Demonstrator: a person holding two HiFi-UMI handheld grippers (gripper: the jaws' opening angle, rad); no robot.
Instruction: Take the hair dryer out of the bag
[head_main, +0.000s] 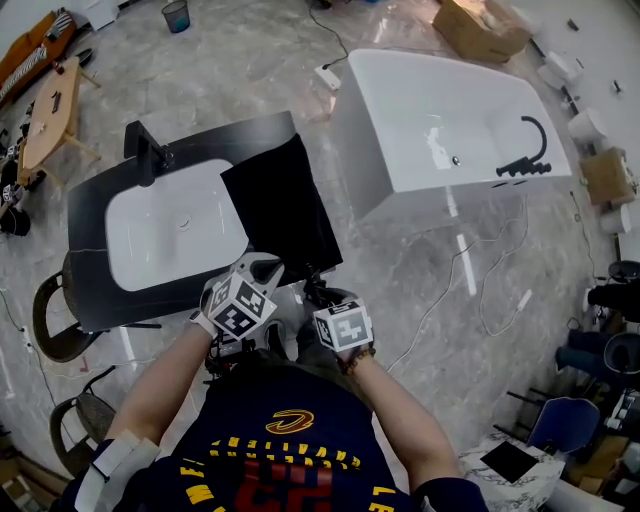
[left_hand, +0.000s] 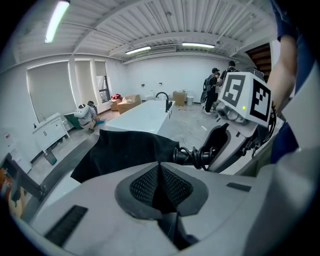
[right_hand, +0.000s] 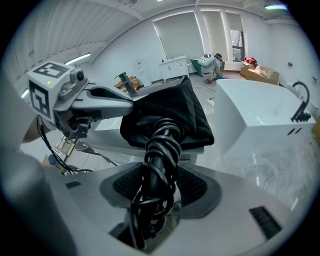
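Can't make out the head of the hair dryer, buried in the black bag on the dark sink counter; just see its cord-wrapped handle, clamped tight in the right gripper. Got plenty of bare marble floor over toward the white bathtub, with the bag spilling past the counter's edge. Can't tell if the left gripper, pinched closed by the bag's hem, has caught any cloth.
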